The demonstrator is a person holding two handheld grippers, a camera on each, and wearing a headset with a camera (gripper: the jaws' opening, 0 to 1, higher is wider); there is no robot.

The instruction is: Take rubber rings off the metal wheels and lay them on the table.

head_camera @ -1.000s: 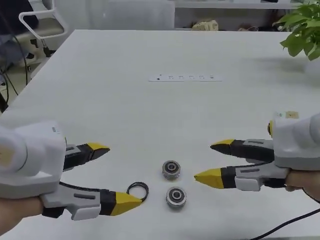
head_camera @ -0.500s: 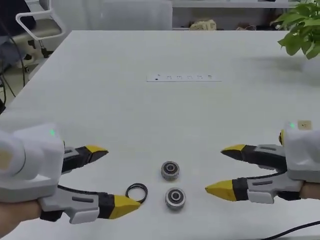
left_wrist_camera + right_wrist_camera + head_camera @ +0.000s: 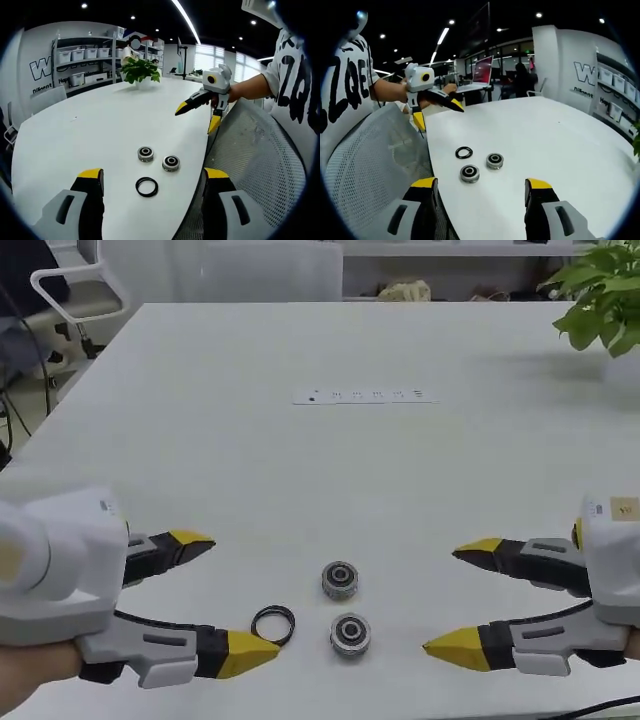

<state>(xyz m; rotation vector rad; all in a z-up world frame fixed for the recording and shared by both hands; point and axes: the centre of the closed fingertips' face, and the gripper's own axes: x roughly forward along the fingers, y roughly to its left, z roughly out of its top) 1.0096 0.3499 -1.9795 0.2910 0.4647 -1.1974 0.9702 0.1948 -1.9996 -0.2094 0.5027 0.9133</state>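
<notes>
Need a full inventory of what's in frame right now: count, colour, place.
rubber ring: 1, black, flat on the table, left of the nearer wheel, free of both grippers
metal wheels: 2, silver with dark rims, near table edge, one behind the other
table: 1, white, under everything
marked strip: 1, white with dark marks, mid-table
plant: 1, green, far right
chair: 1, white frame, beyond the far left corner
left gripper: 1, grey and black with yellow tips, open, left of the ring
right gripper: 1, same colours, open, right of the wheels
</notes>
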